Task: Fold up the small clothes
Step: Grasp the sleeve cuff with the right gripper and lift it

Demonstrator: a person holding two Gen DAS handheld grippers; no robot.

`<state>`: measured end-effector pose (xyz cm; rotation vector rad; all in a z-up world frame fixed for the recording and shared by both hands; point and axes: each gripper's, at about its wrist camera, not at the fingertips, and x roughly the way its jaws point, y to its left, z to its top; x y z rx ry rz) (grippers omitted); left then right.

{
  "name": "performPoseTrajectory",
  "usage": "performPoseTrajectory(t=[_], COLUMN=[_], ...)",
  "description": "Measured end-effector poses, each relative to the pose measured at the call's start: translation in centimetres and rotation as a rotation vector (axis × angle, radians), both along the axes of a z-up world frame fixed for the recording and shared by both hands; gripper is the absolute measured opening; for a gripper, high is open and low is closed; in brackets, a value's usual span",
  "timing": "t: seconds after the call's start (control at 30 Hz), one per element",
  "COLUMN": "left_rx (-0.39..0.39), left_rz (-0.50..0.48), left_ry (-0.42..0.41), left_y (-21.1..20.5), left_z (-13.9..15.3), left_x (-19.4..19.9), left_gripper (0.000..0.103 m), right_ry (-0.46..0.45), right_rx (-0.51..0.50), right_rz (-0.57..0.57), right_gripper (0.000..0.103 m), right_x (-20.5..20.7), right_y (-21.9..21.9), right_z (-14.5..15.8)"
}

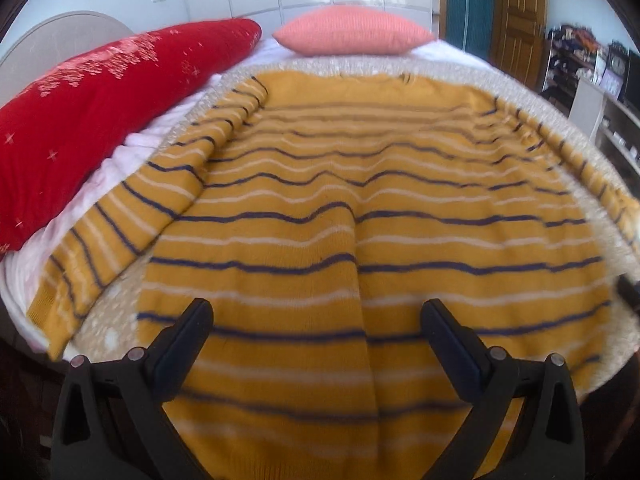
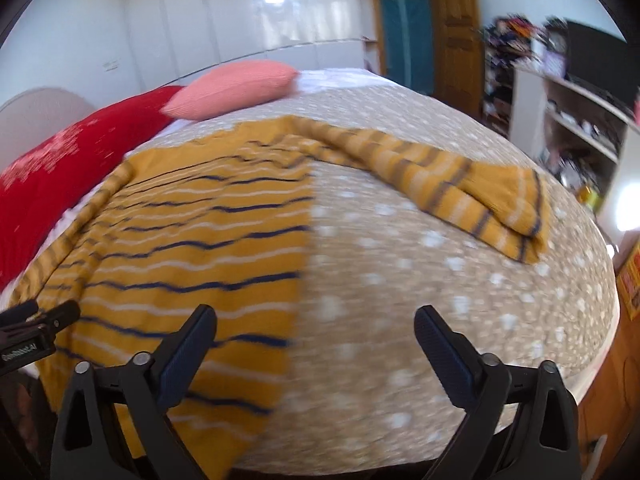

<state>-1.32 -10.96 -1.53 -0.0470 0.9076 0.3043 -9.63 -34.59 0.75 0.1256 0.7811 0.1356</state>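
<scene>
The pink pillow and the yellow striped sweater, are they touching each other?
Apart. The left wrist view shows a strip of speckled bedspread between the pink pillow and the top edge of the yellow striped sweater.

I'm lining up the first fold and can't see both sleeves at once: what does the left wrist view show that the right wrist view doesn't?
Only the left wrist: the sweater's left sleeve lying straight.

Only the right wrist: the right sleeve, doubled over at its cuff, and bare bedspread beside the sweater's edge.

Both: the striped sweater spread flat, red pillow, pink pillow, and open, empty left gripper and right gripper.
</scene>
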Motion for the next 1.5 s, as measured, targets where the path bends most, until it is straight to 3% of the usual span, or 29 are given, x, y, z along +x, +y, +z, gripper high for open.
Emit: performPoseTrajectory(t=[0.23,0.37,0.5,0.63,0.67,0.7,0.77,0.8,0.87,0.93,0.97,1.03,1.13,1.2,1.27,1.37,1.5], left_rx=[-0.03,-0.034,-0.026,-0.124,-0.152,-0.168,-0.166,-0.157,-0.145,-0.154,-0.164,-0.185,-0.192,-0.188,-0.19,-0.189,-0.195], left_rz=[0.001,-0.011,-0.029,-0.029,-0.031,-0.033,-0.041,-0.044,-0.041,-0.025,-0.013,0.008,0.016,0.013,0.006,-0.003,0.007], left_ry=[-0.009,-0.03,-0.029,-0.026,-0.039,-0.049,-0.07,-0.082,-0.115,-0.144,-0.153,-0.163,-0.164,-0.168,-0.175,-0.182,-0.188], left_y=[0.9,0.9,0.9,1.6,1.7,1.8,1.8,1.9,2.2,3.0,3.4,4.0,4.4,4.3,4.0,3.5,3.7], left_z=[-1.4,-1.5,-1.4,0.0,0.4,0.8,1.8,2.3,3.3,4.1,4.4,4.7,4.9,5.1,5.3,5.5,5.6], left_x=[1.4,1.0,0.9,0.3,-0.2,-0.5,-1.2,-1.6,-2.3,-2.9,-3.1,-3.3,-3.2,-3.1,-3.2,-3.3,-3.7], left_gripper=[0.103,0.103,0.103,0.103,0.103,0.103,0.103,0.103,0.103,0.103,0.103,0.103,0.103,0.103,0.103,0.103,0.103], right_ry=[0.021,0.048,0.017,0.004,0.007,0.017,0.035,0.022,-0.017,-0.012,0.016,0.035,0.02,-0.002,-0.03,-0.015,0.0], right_rx=[0.026,0.122,0.172,0.179,0.165,0.152,0.143,0.172,0.272,0.39,0.422,0.456,0.437,0.435,0.415,0.355,0.283], right_rz=[-0.196,-0.279,-0.321,-0.341,-0.337,-0.326,-0.28,-0.262,-0.323,-0.483,-0.601,-0.677,-0.618,-0.56,-0.515,-0.476,-0.503], right_gripper=[0.092,0.092,0.092,0.089,0.074,0.043,0.018,0.015,0.015,0.015,0.018,0.018,0.021,0.048,0.063,0.069,0.069], right_x=[0.6,1.8,3.2,5.4,6.0,6.9,8.2,8.5,8.3,7.4,6.7,5.5,3.8,3.2,3.2,4.5,6.1], right_y=[-7.6,-11.5,-13.6,-15.0,-15.2,-15.2,-15.5,-16.2,-19.3,-23.4,-25.5,-27.5,-27.1,-26.3,-25.0,-23.3,-22.9], right_z=[-1.0,-1.8,-1.5,-1.3,-1.3,-1.3,-0.9,-0.3,0.5,-0.1,-0.9,-2.1,-2.6,-2.6,-2.2,-2.3,-2.9])
